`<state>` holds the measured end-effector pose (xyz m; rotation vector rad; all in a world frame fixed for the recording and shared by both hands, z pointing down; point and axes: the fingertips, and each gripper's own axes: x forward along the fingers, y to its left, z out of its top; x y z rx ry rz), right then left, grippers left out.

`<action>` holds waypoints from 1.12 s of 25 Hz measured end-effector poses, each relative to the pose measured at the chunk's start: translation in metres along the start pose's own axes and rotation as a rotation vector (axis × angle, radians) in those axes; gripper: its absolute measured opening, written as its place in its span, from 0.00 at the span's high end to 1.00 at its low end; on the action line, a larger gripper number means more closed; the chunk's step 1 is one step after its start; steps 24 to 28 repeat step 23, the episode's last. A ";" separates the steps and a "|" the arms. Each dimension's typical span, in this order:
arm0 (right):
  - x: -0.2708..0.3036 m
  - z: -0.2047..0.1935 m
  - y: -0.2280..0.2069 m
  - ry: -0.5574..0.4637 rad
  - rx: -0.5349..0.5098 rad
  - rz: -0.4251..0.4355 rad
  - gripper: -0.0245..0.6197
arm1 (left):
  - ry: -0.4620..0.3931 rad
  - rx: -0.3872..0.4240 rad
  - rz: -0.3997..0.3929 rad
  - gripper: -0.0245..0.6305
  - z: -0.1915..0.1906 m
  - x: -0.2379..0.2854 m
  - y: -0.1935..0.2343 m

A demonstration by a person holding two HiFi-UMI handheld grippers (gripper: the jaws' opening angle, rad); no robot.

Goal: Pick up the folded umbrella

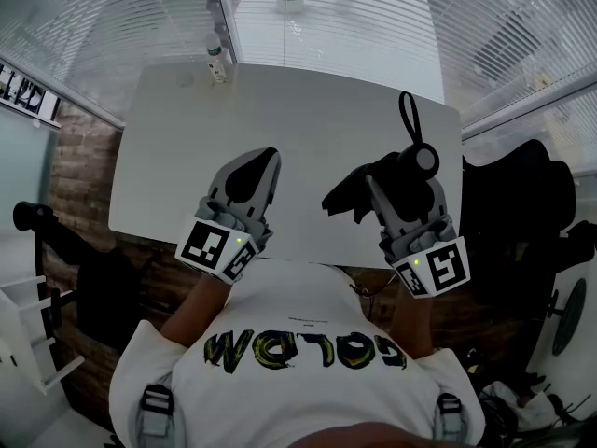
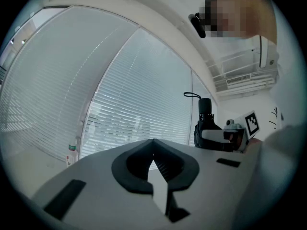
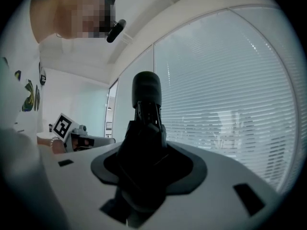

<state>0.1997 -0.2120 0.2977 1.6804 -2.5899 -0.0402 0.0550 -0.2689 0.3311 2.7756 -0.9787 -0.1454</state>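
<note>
1. Desk (image 1: 308, 119): white, set against windows with closed blinds (image 1: 326, 17). 1 small bottle (image 1: 217, 62) stands at its far edge, well apart from both claws.

2. Right claw (image 1: 403, 189): clenched on the umbrella (image 1: 373, 189). The right gripper view shows the 2 jaws of this claw (image 3: 144, 147) pressed on the black folded canopy, with the umbrella (image 3: 146, 95) rising between them.

3. Umbrella: black, folded, upright, with the round handle on top and a strap loop above that. It sits over the near right part of the desk. Its lower end is hidden, so contact with the desk cannot be confirmed. The left gripper view shows the umbrella (image 2: 205, 114) standing up out of the right claw.

4. Left claw (image 1: 266, 157): clenched on nothing. In its own view the claw (image 2: 152, 142) has its 2 jaws met at the tip. It hovers over the near left part of the desk, well apart from the umbrella.
</note>
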 end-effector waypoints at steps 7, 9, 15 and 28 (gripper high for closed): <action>0.000 -0.001 0.003 0.008 -0.006 0.001 0.64 | 0.004 0.002 -0.006 0.95 0.000 0.000 -0.001; -0.001 -0.001 0.004 0.008 -0.010 0.003 0.64 | 0.004 0.002 -0.008 0.95 0.000 0.000 -0.001; -0.002 0.001 0.005 0.006 -0.025 0.005 0.64 | 0.005 0.005 -0.012 0.95 0.000 -0.001 -0.004; -0.001 -0.002 0.003 0.014 -0.026 0.012 0.64 | 0.008 0.003 -0.014 0.95 -0.001 0.002 -0.006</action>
